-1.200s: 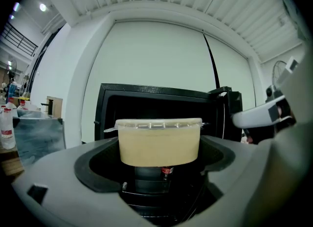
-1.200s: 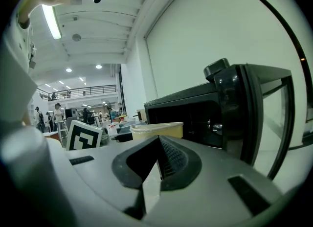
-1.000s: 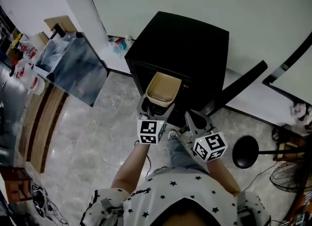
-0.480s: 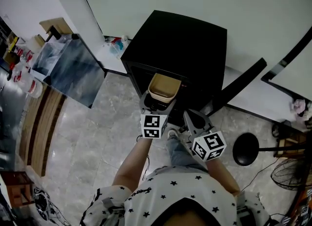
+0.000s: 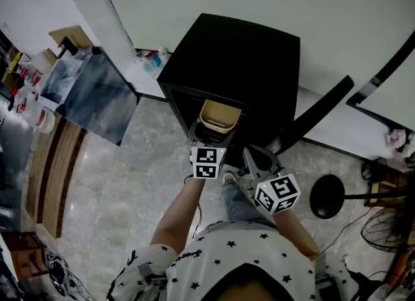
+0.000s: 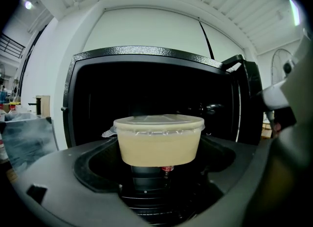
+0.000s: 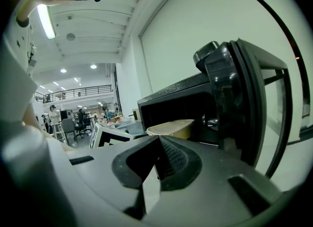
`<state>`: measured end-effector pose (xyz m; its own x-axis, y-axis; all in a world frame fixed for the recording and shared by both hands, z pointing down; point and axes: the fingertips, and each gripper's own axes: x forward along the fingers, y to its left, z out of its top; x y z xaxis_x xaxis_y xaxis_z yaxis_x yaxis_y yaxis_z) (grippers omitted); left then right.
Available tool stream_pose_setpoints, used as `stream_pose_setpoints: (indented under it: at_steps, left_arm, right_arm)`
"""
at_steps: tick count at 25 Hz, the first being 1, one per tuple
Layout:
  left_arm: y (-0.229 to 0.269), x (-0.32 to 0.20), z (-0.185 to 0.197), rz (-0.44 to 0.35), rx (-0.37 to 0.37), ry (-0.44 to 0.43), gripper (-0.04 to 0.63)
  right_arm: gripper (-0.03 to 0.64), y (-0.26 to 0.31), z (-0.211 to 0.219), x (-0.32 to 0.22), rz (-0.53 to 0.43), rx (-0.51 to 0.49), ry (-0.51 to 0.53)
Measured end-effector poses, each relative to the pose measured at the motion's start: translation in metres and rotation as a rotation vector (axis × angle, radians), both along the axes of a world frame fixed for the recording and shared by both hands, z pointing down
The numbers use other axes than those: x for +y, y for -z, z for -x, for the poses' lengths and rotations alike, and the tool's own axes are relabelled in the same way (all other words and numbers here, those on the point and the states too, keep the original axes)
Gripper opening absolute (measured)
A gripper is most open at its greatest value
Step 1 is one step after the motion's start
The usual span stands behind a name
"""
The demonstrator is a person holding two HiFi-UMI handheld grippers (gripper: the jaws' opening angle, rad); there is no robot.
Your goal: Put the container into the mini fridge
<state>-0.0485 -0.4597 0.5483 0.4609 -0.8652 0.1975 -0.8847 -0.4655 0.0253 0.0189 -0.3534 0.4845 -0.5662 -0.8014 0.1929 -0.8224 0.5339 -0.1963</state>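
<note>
Your left tongs [image 5: 213, 136] clamp the container [image 6: 159, 143] at the mini fridge [image 5: 246, 53] mouth; tilt it and its rim may catch the opening. Your right tongs [image 5: 258, 161] sit closed, empty.

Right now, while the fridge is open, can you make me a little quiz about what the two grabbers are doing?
1. Pick one: what does the left gripper hold?
A) a beige lidded container
B) a red cup
C) nothing
2. True or false: the mini fridge has its door shut.
3. Fill in the gap: the right gripper has its jaws ____, with nothing between them.

Key
1. A. The jaws grip it right at the fridge's opening.
2. False. The door stands swung open.
3. together
</note>
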Motion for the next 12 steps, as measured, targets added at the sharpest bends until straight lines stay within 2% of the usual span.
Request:
stream_pose_setpoints:
  at_steps: [12]
  left_arm:
    - [-0.006,-0.028,-0.013,0.019,-0.028,-0.011,0.511]
  right_arm:
    - [-0.006,-0.004,-0.005,-0.005,0.014,0.006,-0.001]
